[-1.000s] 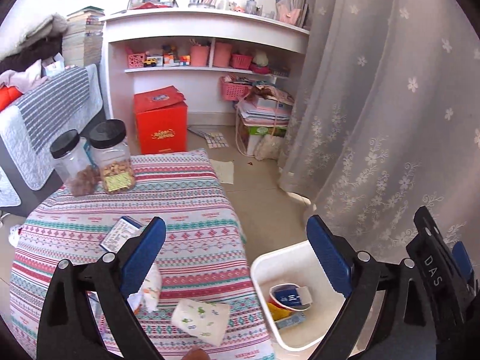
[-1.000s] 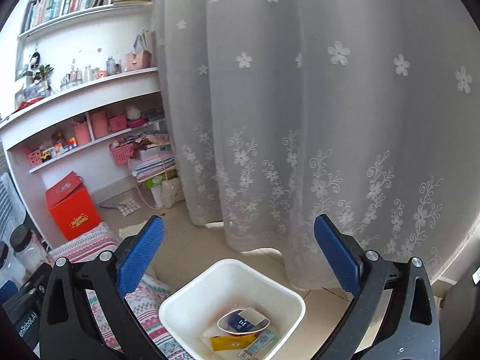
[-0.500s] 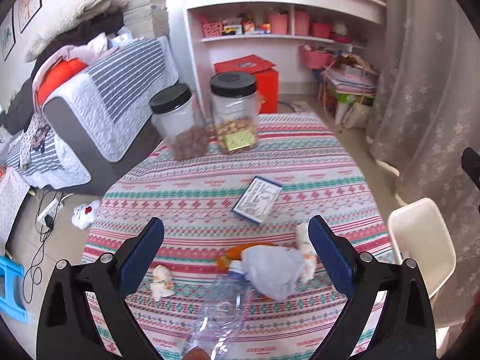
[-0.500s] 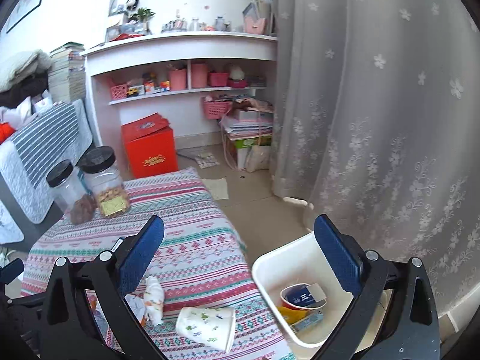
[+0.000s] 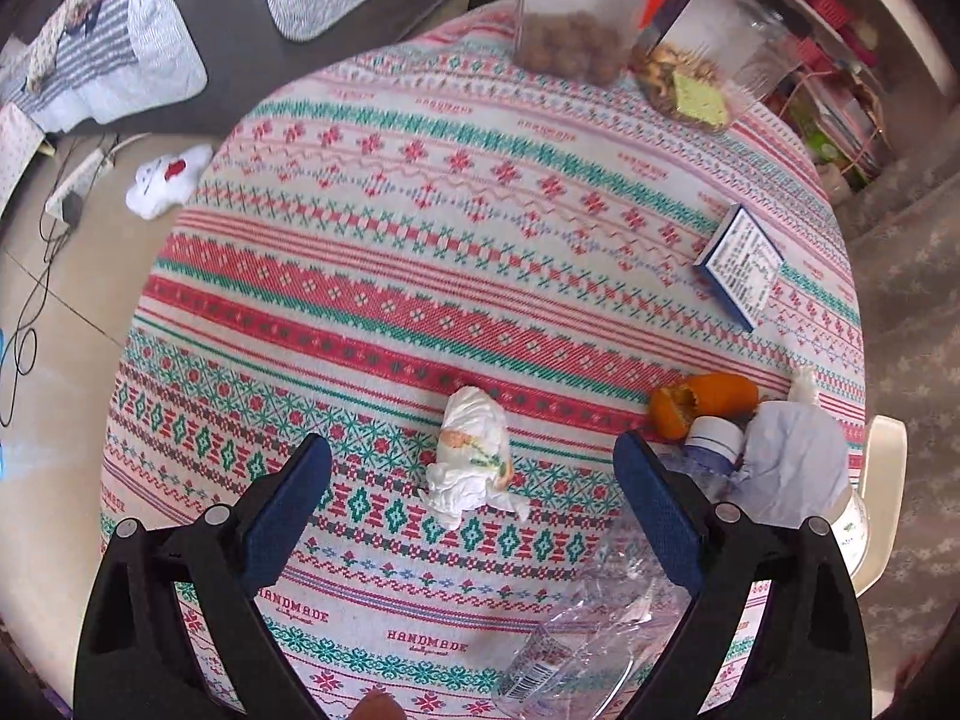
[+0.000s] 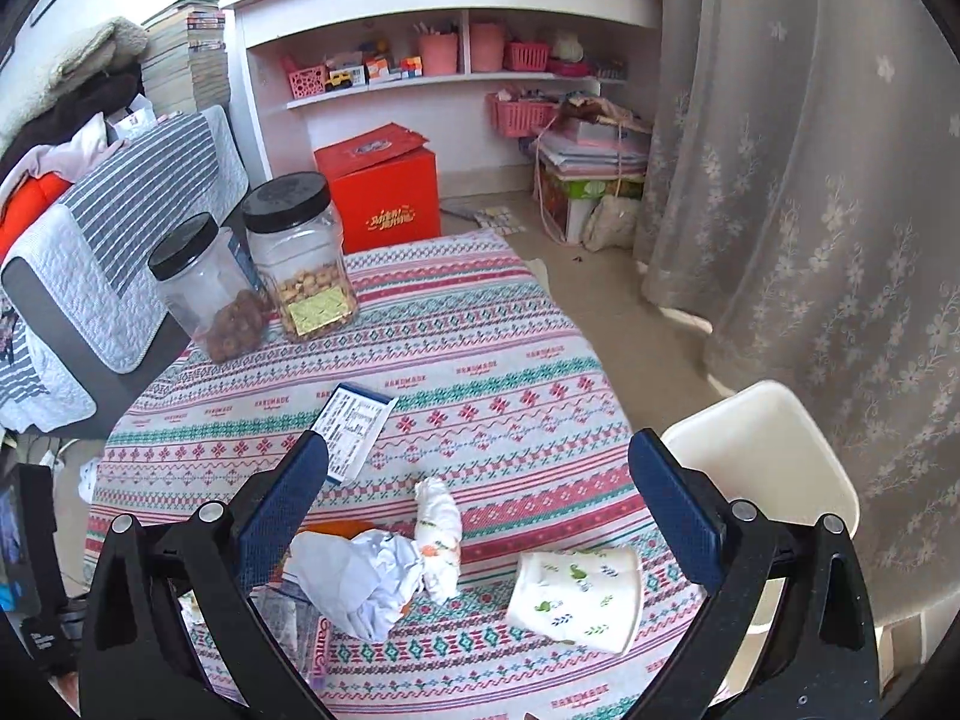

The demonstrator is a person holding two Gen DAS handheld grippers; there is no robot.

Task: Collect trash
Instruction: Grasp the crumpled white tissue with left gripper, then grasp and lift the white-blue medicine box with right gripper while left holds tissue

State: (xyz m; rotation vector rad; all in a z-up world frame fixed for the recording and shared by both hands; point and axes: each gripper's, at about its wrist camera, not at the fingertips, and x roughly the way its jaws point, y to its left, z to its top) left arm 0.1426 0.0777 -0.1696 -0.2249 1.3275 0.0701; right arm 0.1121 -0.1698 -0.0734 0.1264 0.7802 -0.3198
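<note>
Entry: trash collection, mid-run.

Change since a second ago: both views are swinging away from the bin and curtain and back over the desk (image 5: 420, 228). The left gripper (image 5: 474, 483), then looking level across the room with the bin below its right finger, is now pointing steeply down at the cloth. The right gripper (image 6: 477, 474), then hovering over the bin (image 6: 774, 456), is now facing the desk, with the bin off to its right. Reading: a drop-off looks finished and both hands are returning for the next pieces.

Left gripper: jaws wide but beginning to close, holding nothing. A crumpled tissue wad (image 5: 471, 456) is lying between the fingers, just ahead of the tips, not yet touched. To the right of the right finger: orange peel (image 5: 702, 405), a paper ball (image 5: 792, 462), and a crushed clear bottle (image 5: 588, 618) running under that finger. Further ahead and right: a small card box (image 5: 741, 264).

Right gripper: jaws standing wide, empty, touching nothing. Between its fingers: the paper ball (image 6: 360, 579) near the left finger, a second tissue wad (image 6: 438, 534) in the middle, a paper cup (image 6: 573, 594) on its side near the right finger. The card box (image 6: 354, 426) is lying just ahead of the left fingertip.

Not trash, by judgement: two snack jars (image 6: 297, 258) at the desk's far edge.

Remaining: several pieces are waiting on the desk; the task is well short of done.
</note>
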